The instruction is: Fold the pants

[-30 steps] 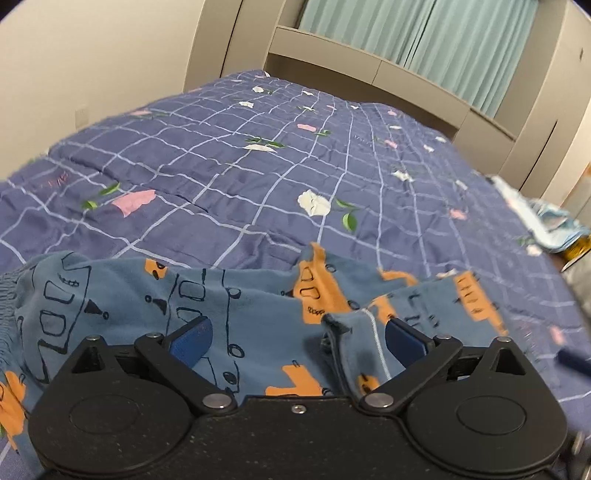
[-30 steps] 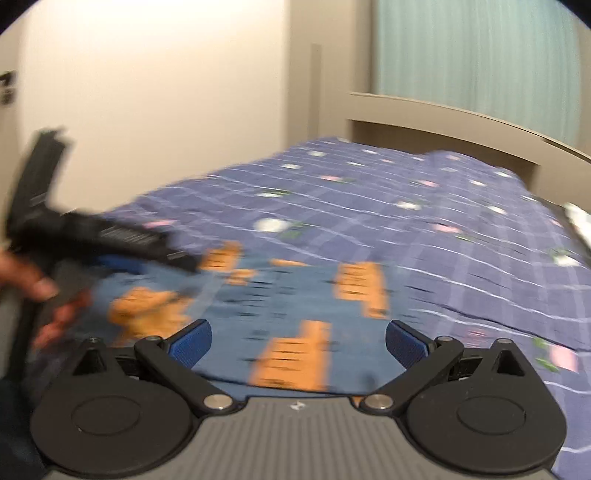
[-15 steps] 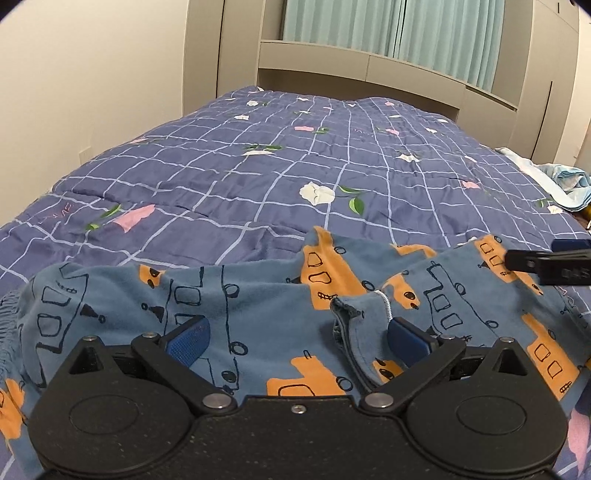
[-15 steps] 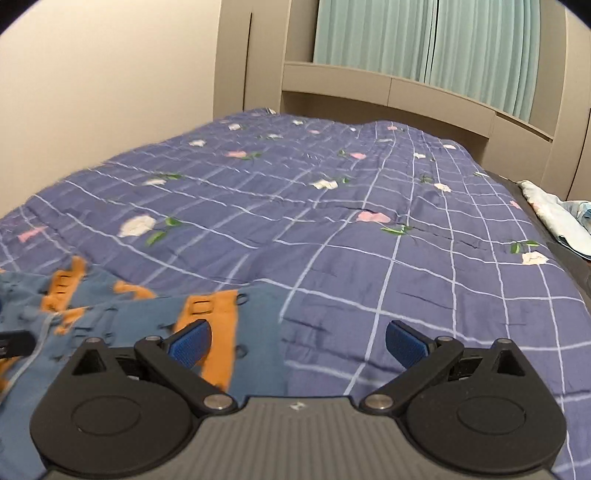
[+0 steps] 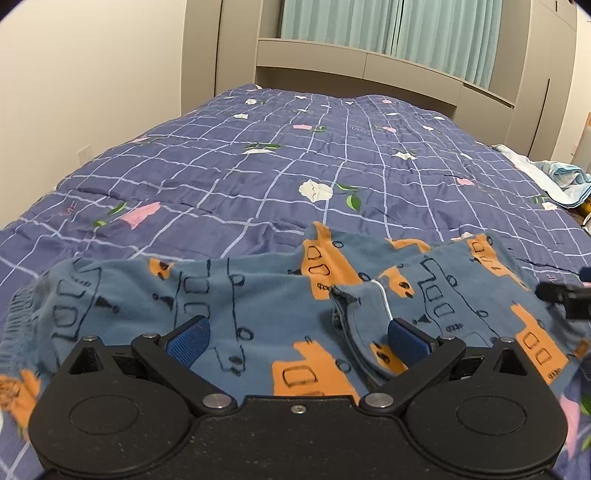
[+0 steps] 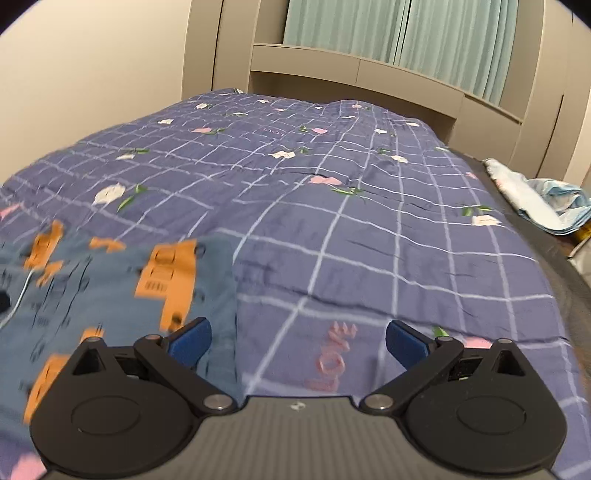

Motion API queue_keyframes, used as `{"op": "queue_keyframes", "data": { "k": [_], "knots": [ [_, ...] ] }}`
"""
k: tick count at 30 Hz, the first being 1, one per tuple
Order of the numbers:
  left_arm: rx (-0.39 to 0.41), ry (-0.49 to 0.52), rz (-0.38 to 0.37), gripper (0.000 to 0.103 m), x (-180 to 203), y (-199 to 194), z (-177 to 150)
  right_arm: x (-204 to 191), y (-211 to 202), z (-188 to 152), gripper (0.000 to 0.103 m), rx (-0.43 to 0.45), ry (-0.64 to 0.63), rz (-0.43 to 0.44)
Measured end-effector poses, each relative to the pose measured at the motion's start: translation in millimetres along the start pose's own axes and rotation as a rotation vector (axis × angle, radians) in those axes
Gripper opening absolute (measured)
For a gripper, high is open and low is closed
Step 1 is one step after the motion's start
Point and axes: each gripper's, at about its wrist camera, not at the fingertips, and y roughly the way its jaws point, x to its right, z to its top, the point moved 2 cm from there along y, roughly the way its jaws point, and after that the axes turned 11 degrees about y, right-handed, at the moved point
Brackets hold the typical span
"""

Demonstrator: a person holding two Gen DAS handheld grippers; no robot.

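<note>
The blue pants [image 5: 266,306], printed with orange and outlined buses, lie spread crosswise on the near part of the bed, on a purple checked quilt [image 5: 295,177] with small flowers. A turned-up hem or flap with a white thread sits on top of them near the middle. Beyond the quilt stand a beige headboard shelf [image 5: 369,66] and teal curtains [image 5: 388,29]; a crumpled light-blue cloth [image 6: 546,199] lies at the bed's right edge.

The left tongs [image 5: 297,339] hover low over the middle of the pants, jaws wide apart and gripping nothing; the right blue pad [image 5: 408,341] is just beside the raised flap, whether touching I cannot tell. The right tongs [image 6: 297,341] are spread wide and empty too, straddling the pants' right edge, with the left pad [image 6: 190,339] over fabric and the other over bare quilt.
</note>
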Motion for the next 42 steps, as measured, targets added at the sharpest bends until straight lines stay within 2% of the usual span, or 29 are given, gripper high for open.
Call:
{"op": "queue_keyframes", "data": {
  "k": [6, 13, 22, 28, 33, 37, 40, 42],
  "knots": [
    [-0.005, 0.014, -0.015, 0.102, 9, -25, -15, -4, -27, -20, 0.103, -0.007, -0.016, -0.051],
    [-0.006, 0.034, -0.011, 0.102, 16, -37, -27, -11, -37, -28, 0.103, 0.005, -0.021, -0.101],
    [0.003, -0.008, -0.009, 0.102, 8, -55, -25, -14, -46, -27, 0.103, 0.021, -0.027, -0.112],
    [0.05, -0.053, 0.02, 0.102, -13, -84, -25, -32, -60, -22, 0.103, 0.032, -0.049, -0.057],
    [0.09, -0.113, 0.107, 0.102, -44, -105, -33, -56, -75, -14, 0.103, 0.055, -0.064, 0.027],
    [0.083, -0.201, 0.208, 0.102, -80, -106, -49, -79, -81, -13, 0.103, 0.073, -0.089, 0.087],
    [0.071, -0.27, 0.248, 0.102, -108, -101, -64, -97, -83, -18, 0.103, 0.086, -0.107, 0.147],
    [0.074, -0.318, 0.249, 0.102, -123, -99, -73, -109, -83, -24, 0.103, 0.098, -0.122, 0.184]
  ]
}}
